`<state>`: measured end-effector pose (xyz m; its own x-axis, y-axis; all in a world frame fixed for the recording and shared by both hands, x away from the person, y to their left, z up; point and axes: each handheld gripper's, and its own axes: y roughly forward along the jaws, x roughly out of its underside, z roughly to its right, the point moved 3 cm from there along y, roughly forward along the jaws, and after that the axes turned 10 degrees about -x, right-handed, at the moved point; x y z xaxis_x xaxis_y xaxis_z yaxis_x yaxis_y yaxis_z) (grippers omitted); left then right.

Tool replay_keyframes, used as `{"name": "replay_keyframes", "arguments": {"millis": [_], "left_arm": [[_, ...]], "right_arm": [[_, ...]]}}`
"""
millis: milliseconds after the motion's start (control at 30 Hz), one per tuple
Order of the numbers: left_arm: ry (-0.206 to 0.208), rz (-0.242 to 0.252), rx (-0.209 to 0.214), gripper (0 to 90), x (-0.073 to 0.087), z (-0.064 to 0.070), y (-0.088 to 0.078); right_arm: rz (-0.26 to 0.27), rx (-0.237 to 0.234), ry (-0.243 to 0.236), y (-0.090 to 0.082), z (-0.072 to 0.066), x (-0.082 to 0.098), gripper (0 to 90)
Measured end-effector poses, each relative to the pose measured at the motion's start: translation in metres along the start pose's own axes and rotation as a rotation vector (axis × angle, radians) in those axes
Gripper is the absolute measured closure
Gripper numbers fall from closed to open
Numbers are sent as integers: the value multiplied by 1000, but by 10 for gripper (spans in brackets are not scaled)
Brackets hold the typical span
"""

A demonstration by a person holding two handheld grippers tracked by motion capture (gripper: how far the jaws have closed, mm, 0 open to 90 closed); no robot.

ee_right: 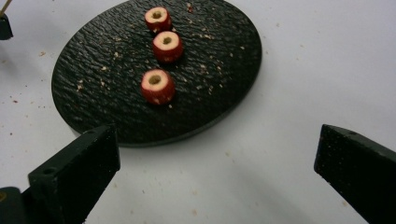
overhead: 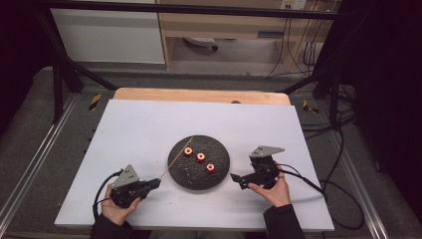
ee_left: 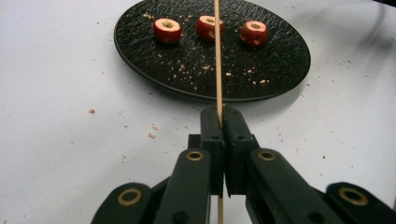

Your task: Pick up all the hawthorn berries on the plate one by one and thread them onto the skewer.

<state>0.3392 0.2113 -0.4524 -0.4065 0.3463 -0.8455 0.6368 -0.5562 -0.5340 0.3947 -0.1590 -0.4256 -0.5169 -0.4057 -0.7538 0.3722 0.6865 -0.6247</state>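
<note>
L gripper (overhead: 158, 182) at 7 o'clock of plate (overhead: 198, 180), jaws clenched on skewer (overhead: 176, 159); the stick runs up toward 1 o'clock, its tip over the plate rim near 11. In L gripper view skewer (ee_left: 217, 56) crosses in front of the mid fruit piece. R gripper (overhead: 235, 178) at 3–4 o'clock of plate, just beside rim, jaws released wide, nothing btwn. Three red cored pieces (overhead: 200, 157) on plate, in a row from 11 to 4. Crumbs on plate & white board (overhead: 139, 124).
</note>
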Motion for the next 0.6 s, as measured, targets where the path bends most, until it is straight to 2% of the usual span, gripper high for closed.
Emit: {"name": "replay_keyframes", "arguments": {"millis": [100, 167, 200, 333, 533, 600], "left_arm": [[5, -4, 5, 877, 0, 2, 1], [7, -4, 4, 877, 1, 2, 2], [8, -4, 4, 877, 1, 2, 2], [8, -5, 3, 877, 1, 2, 2], [11, -12, -2, 877, 2, 1, 2], [13, -15, -4, 877, 2, 1, 3]], "right_arm": [[-41, -3, -13, 10, -6, -14, 21], [-51, -6, -16, 13, -8, -18, 23], [-72, -11, -28, 20, -12, -26, 26], [-136, -17, -46, 35, -17, -36, 46], [-221, -18, -74, 55, -22, -47, 125], [-256, -17, -97, 61, -23, -51, 163]]}}
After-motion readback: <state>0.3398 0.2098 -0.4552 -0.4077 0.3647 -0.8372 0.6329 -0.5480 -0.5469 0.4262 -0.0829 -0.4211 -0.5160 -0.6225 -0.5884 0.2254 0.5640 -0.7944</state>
